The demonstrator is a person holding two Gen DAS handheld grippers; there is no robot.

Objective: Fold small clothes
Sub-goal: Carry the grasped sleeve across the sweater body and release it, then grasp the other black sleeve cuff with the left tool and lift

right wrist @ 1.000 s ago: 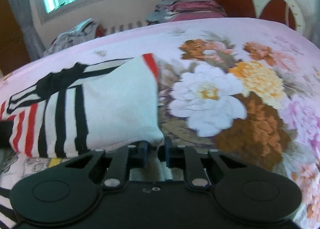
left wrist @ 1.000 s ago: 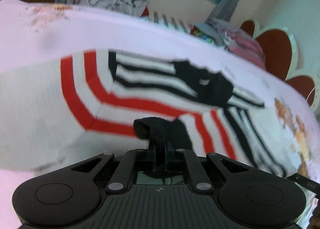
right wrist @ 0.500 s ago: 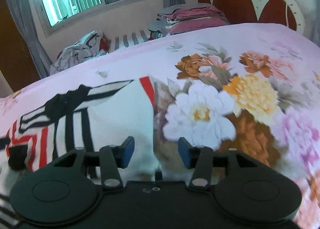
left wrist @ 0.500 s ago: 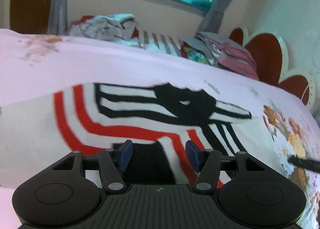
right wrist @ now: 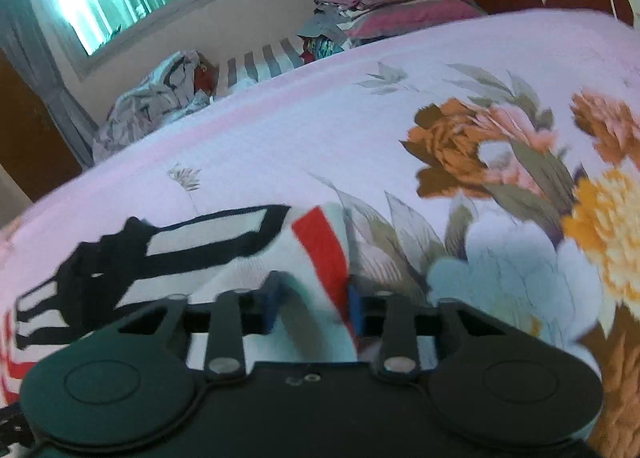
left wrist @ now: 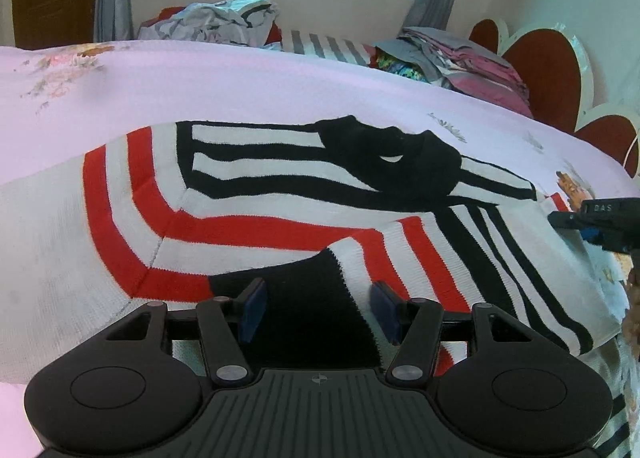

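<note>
A small knit sweater (left wrist: 280, 214) with white, red and black stripes lies flat on the pink bed sheet (left wrist: 240, 82), its sleeves folded inward. My left gripper (left wrist: 318, 308) is open above the black cuff (left wrist: 304, 298) of a folded sleeve, holding nothing. My right gripper (right wrist: 312, 304) is open over the sweater's right edge (right wrist: 316, 254), by its red stripe, and also shows at the right edge of the left wrist view (left wrist: 600, 224).
The sheet has big printed flowers (right wrist: 520, 186) to the right of the sweater. Beyond the bed's far edge lie a crumpled clothes heap (left wrist: 212, 18) and a stack of folded clothes (left wrist: 460, 58). The red scalloped headboard (left wrist: 540, 66) stands at the right.
Both grippers let go of the sweater: one second ago each was shut on fabric, now both are open. The folded sleeve and side lie flat. The right gripper has moved forward along the sweater's edge.
</note>
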